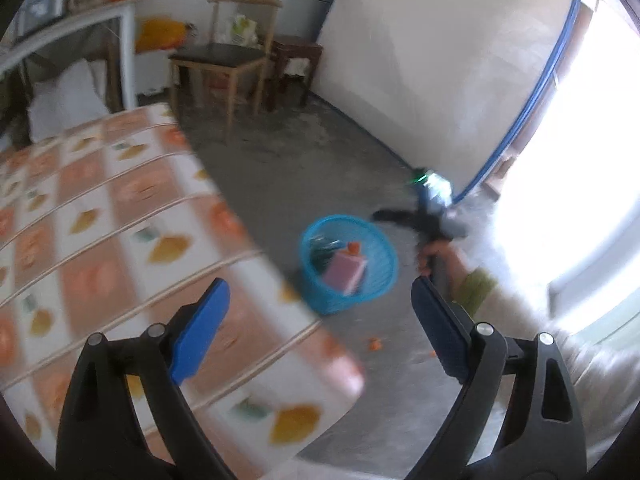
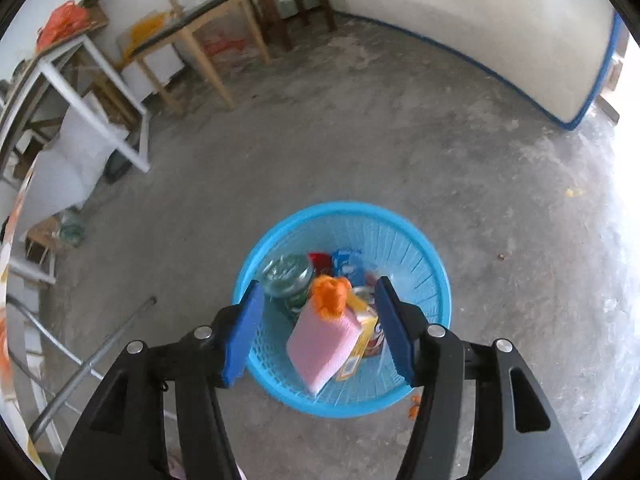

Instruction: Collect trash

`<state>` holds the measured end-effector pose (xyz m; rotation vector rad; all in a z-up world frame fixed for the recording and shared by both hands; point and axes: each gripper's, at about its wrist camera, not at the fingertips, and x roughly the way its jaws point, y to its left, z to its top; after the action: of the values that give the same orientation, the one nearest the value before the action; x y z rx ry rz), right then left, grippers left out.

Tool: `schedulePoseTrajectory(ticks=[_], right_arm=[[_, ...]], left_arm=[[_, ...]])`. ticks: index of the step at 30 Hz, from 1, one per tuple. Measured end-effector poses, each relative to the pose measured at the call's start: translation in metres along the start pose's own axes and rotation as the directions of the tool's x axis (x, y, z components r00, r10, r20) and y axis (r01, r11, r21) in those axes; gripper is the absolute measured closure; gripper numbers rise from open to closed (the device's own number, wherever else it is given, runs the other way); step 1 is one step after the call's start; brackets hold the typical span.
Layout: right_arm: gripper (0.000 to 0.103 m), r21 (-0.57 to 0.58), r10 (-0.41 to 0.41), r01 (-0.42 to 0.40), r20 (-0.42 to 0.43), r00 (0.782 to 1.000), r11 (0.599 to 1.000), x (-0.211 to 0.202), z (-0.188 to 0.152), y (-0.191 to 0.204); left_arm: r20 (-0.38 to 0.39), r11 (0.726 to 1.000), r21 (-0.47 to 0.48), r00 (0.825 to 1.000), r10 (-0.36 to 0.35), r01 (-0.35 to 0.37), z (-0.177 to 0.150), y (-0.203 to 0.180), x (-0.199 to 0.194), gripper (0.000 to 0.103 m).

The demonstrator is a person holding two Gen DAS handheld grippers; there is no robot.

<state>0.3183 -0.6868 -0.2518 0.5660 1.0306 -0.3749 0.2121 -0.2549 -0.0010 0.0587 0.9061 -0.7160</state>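
Observation:
A blue mesh basket (image 2: pixel 420 240) stands on the concrete floor and holds a pink box (image 2: pixel 324 344), a crumpled green bottle (image 2: pixel 288 280), a yellow carton (image 2: pixel 362 340) and a blue wrapper (image 2: pixel 348 264). An orange crumpled scrap (image 2: pixel 330 294) rests on top of the pink box. My right gripper (image 2: pixel 320 320) hangs open over the basket, its blue pads touching nothing. In the left wrist view the basket (image 1: pixel 384 248) sits beyond the table corner, with my right gripper (image 1: pixel 396 232) blurred beside it in a hand (image 1: pixel 436 252). My left gripper (image 1: pixel 320 328) is wide open and empty.
A table with an orange-patterned cloth (image 1: pixel 120 240) fills the left. Small orange scraps (image 1: pixel 375 345) lie on the floor near the basket. A wooden chair (image 1: pixel 224 60), a dark stool (image 1: pixel 296 64) and a leaning mattress (image 1: pixel 440 60) stand behind. A white frame table (image 2: pixel 100 92) is at left.

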Motion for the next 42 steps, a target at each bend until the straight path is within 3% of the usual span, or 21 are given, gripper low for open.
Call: schedulePoseTrajectory(ticks=[8, 10, 11, 13, 16, 22, 24, 25, 27, 30, 33, 34, 38, 40, 42], right_arm=[[0.047, -0.042, 0.052, -0.047, 0.109, 0.993, 0.998, -0.084, -0.050, 0.003], [0.041, -0.063, 0.075, -0.067, 0.144, 0.987, 0.996, -0.117, -0.069, 0.006], [0.038, -0.079, 0.085, -0.072, 0.173, 0.981, 0.994, -0.139, -0.083, 0.011], [0.022, -0.135, 0.117, -0.087, 0.232, 0.966, 0.987, -0.178, -0.110, 0.025], [0.009, -0.260, 0.158, -0.081, 0.291, 0.944, 0.962, -0.225, -0.153, 0.055], [0.007, -0.369, 0.208, -0.054, 0.392, 0.896, 0.928, -0.295, -0.228, 0.109], [0.007, -0.386, 0.186, -0.008, 0.427, 0.885, 0.922, -0.309, -0.246, 0.125], [0.007, -0.409, 0.179, 0.023, 0.449, 0.875, 0.912, -0.318, -0.258, 0.136], [0.007, -0.437, 0.186, 0.047, 0.474, 0.861, 0.898, -0.331, -0.272, 0.150], [0.006, -0.441, 0.184, 0.070, 0.507, 0.842, 0.895, -0.345, -0.291, 0.164], [0.006, -0.461, 0.184, 0.070, 0.482, 0.856, 0.885, -0.348, -0.300, 0.176], [0.006, -0.470, 0.178, 0.073, 0.468, 0.865, 0.880, -0.346, -0.302, 0.179], [0.006, -0.500, 0.144, 0.105, 0.435, 0.889, 0.860, -0.339, -0.313, 0.195], [0.006, -0.496, 0.129, 0.102, 0.410, 0.903, 0.862, -0.333, -0.312, 0.199], [0.006, -0.493, 0.118, 0.098, 0.389, 0.914, 0.865, -0.328, -0.311, 0.200]], left_arm=[[0.043, 0.995, -0.043, 0.995, 0.092, -0.090, -0.060, 0.029, -0.039, 0.014], [0.065, 0.993, -0.052, 0.992, 0.107, -0.103, -0.068, 0.033, -0.048, 0.014], [0.075, 0.992, -0.058, 0.990, 0.117, -0.112, -0.071, 0.034, -0.052, 0.013], [0.104, 0.989, -0.072, 0.985, 0.137, -0.130, -0.075, 0.034, -0.062, 0.011], [0.134, 0.983, -0.082, 0.975, 0.176, -0.166, -0.081, 0.030, -0.074, 0.009], [0.184, 0.963, -0.118, 0.948, 0.259, -0.241, -0.098, 0.018, -0.104, 0.009], [0.194, 0.933, -0.129, 0.914, 0.355, -0.335, -0.105, 0.012, -0.113, 0.009], [0.216, 0.905, -0.122, 0.879, 0.426, -0.409, -0.109, 0.007, -0.118, 0.009], [0.242, 0.866, -0.101, 0.832, 0.499, -0.490, -0.115, 0.000, -0.125, 0.009], [0.216, 0.831, -0.117, 0.803, 0.556, -0.544, -0.118, -0.001, -0.130, 0.009], [0.157, 0.799, -0.150, 0.783, 0.601, -0.583, -0.121, 0.005, -0.128, 0.009], [0.129, 0.794, -0.155, 0.784, 0.607, -0.588, -0.121, 0.008, -0.126, 0.009], [0.069, 0.808, -0.223, 0.818, 0.571, -0.545, -0.131, 0.016, -0.122, 0.009], [0.043, 0.806, -0.242, 0.824, 0.565, -0.541, -0.136, 0.018, -0.118, 0.009], [0.027, 0.799, -0.235, 0.818, 0.574, -0.553, -0.141, 0.018, -0.114, 0.009]])
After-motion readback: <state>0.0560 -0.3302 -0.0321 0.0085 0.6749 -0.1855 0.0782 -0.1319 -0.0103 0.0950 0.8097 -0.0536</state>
